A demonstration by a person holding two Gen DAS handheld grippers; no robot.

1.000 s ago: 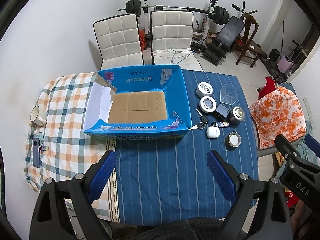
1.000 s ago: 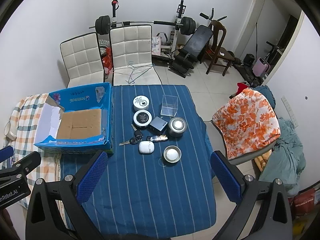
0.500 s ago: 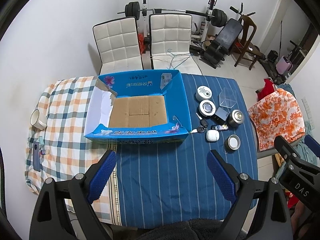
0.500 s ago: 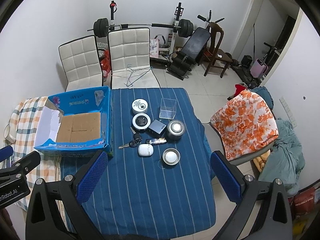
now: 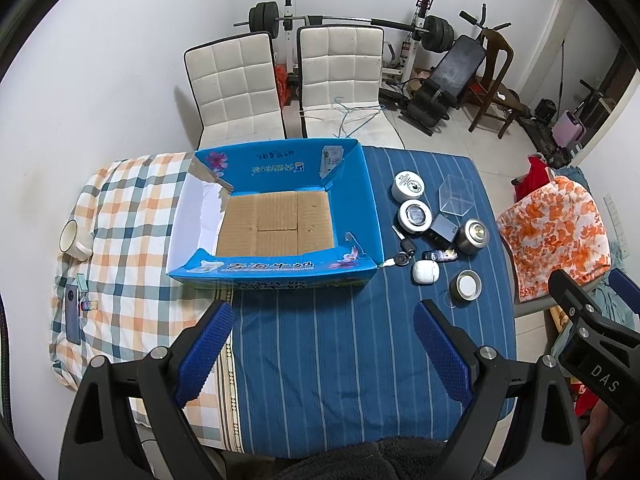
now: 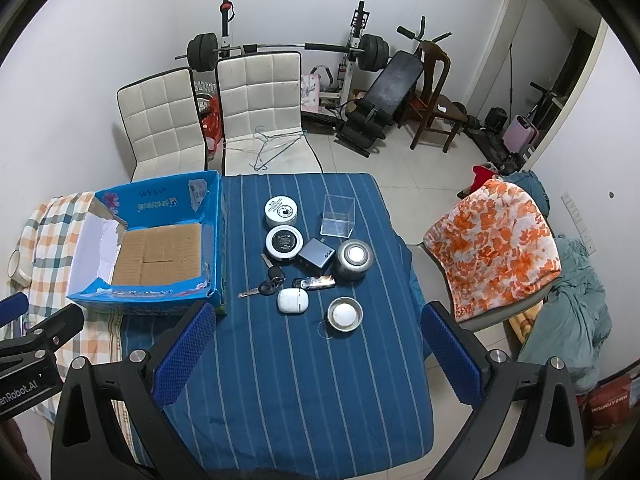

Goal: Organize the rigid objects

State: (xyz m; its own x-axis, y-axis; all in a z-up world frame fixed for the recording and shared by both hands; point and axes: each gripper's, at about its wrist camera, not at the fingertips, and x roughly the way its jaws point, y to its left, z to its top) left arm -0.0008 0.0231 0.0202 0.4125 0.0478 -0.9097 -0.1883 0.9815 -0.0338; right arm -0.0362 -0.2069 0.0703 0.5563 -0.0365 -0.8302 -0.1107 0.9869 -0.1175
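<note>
An open blue cardboard box (image 5: 370, 216) (image 6: 208, 236) with a bare brown floor sits on the table, left of a cluster of small items. The cluster holds two round white tins (image 6: 281, 209) (image 6: 283, 242), a clear plastic cube (image 6: 338, 221), a grey charger (image 6: 316, 255), a metal canister (image 6: 354, 259), keys (image 6: 267, 284), a white earbud case (image 6: 293, 301) and a small metal tin (image 6: 345, 314). My left gripper (image 5: 324, 346) hovers open above the near table edge, nothing between its blue pads. My right gripper (image 6: 316, 348) also stands open and empty, nearer than the cluster.
A blue striped cloth (image 6: 288, 380) covers the table's right part, a checked cloth (image 5: 128, 280) the left, with a mug (image 5: 74, 239) and a phone (image 5: 73, 312) on it. Two white chairs (image 5: 280, 80) stand beyond; a chair with an orange floral cover (image 6: 496, 248) is on the right.
Both views have shifted slightly, the table and its items sitting a little lower and smaller in frame. Both grippers stay open and nothing on the table has moved.
</note>
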